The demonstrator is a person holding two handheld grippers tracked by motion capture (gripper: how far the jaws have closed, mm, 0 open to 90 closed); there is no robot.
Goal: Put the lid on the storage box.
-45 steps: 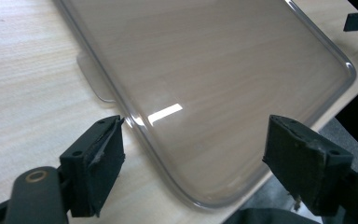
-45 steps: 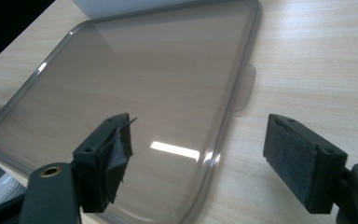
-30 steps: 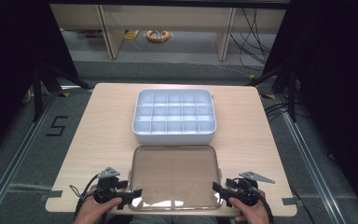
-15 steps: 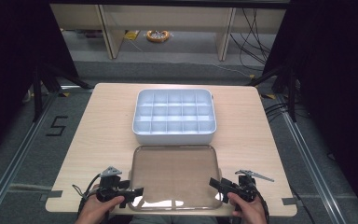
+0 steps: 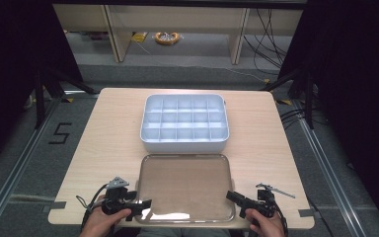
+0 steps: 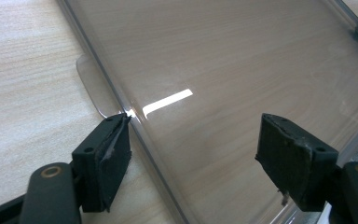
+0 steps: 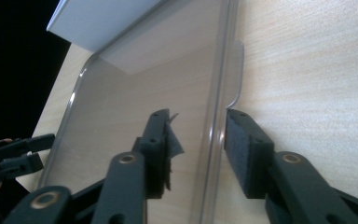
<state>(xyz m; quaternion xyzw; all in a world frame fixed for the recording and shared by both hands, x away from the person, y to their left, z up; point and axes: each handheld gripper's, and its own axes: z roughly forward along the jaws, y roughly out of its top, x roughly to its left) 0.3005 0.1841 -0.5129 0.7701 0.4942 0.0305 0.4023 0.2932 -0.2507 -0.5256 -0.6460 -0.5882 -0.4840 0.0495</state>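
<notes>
- The clear lid [image 5: 185, 187] lies flat on the worktop [image 5: 108, 133] at the near edge, its long axis running from 9 to 3 o'clock in the high view. The left tool [image 5: 145, 203] sits at the lid's 8 o'clock corner and the right tool [image 5: 230, 196] at its 4 o'clock corner. Each hand is at its own end, so neither is nearer than the other.
- In the same view the white compartment box [image 5: 184, 123] stands at 12 o'clock from the lid, just beyond its far rim and parallel to it. I judge any lift would have to carry the lid straight away from the person.
- Around the worktop there is grey floor [image 5: 29, 148] with a taped numeral at 9 o'clock. Shelving legs and cables stand in the dark background at 12 o'clock.
- Left gripper view: the lid [image 6: 223, 79] fills the field from 12 to 4 o'clock, and its rim runs diagonally past the left-hand pad [image 6: 107, 154]. The jaws stand spread, with one pad on bare wood outside the rim and the other over the lid's panel. Neither pad presses anything yet.
- Right gripper view: the lid's rim [image 7: 216, 112] passes between the two pads, which have just been closing on it. A narrow gap shows beside the rim, so I can't say the pinch is firm. The pad [image 7: 244, 149] toward 3 o'clock is on the wood side by the small tab. The box's white corner [image 7: 98, 23] shows at 11 o'clock, and the other tool [image 7: 14, 154] shows at 9 o'clock.
</notes>
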